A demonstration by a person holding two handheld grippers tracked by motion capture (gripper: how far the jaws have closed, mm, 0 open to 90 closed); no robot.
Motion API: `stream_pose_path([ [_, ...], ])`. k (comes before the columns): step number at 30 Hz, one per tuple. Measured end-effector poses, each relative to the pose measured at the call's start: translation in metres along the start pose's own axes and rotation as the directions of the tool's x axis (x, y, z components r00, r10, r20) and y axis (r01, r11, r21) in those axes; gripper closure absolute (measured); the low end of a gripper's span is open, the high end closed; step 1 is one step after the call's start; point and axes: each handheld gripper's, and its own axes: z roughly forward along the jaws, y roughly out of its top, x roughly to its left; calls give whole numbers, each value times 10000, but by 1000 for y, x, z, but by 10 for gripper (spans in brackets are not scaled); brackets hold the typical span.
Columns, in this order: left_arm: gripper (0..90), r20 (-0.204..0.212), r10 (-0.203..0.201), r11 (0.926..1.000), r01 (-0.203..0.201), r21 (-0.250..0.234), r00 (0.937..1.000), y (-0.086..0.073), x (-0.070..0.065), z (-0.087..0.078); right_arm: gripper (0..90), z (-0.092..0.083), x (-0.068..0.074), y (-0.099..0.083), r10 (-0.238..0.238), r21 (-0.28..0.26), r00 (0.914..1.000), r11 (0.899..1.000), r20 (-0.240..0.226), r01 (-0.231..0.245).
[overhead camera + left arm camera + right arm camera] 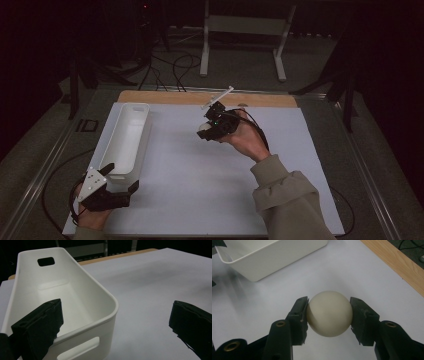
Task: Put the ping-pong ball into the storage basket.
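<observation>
Right claw (328,315) grips the cream ball (329,313), held above bench (200,190) centre. Left claw (117,182) gapes wide beside the white bin (125,137) at nine o'clock. Pickup done; depositing likely remains.

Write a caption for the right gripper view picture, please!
The right gripper squeezes a cream ball above the white table, near a white bin.

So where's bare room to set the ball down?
The white bin is bare inside. The white mat is bare between the bin and the right gripper holding the ball. Tightest by the left gripper at the bin's near end.
</observation>
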Motion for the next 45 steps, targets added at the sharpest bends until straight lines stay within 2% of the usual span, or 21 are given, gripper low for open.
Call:
stream_pose_path([
  [45,0,14,-33,10000,33,0,10000,0,0,0,505,14,17,20,-316,-293,9990,9991,-327,306],
])
